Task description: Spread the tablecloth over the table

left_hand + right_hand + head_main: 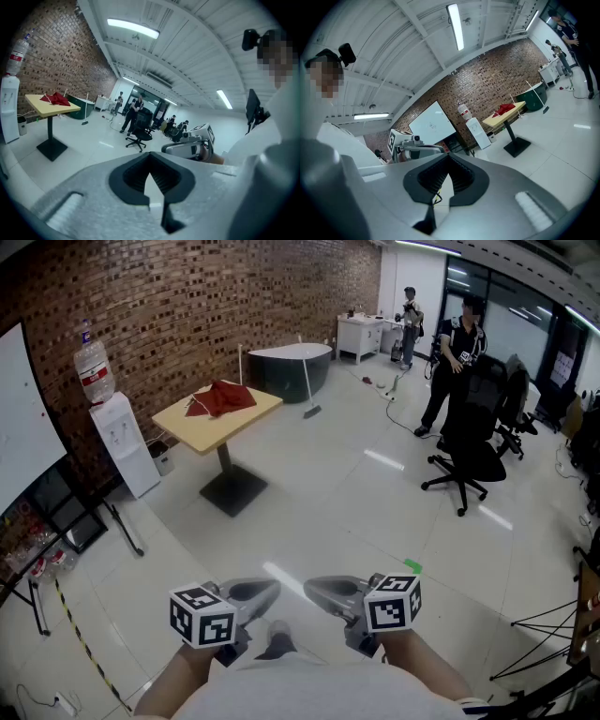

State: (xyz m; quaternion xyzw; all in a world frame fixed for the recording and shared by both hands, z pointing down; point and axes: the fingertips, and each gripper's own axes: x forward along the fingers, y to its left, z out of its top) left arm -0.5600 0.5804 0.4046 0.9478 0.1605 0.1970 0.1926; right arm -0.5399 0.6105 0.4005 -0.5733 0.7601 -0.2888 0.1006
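Observation:
A red tablecloth (221,397) lies crumpled in a heap on a small yellow-topped pedestal table (202,433) near the brick wall, several steps ahead of me. Both grippers are held close to my body, far from the table. My left gripper (268,592) and right gripper (315,589) point toward each other, both shut with nothing between the jaws. The left gripper view shows the cloth (55,99) on the table (47,107) at far left. In the right gripper view the cloth (505,109) and table (506,117) sit at the right.
A water dispenser (122,442) and a whiteboard (19,418) stand left of the table. Behind it are a dark tub (289,369) and a broom (307,381). A black office chair (473,442) and a standing person (455,352) are at right.

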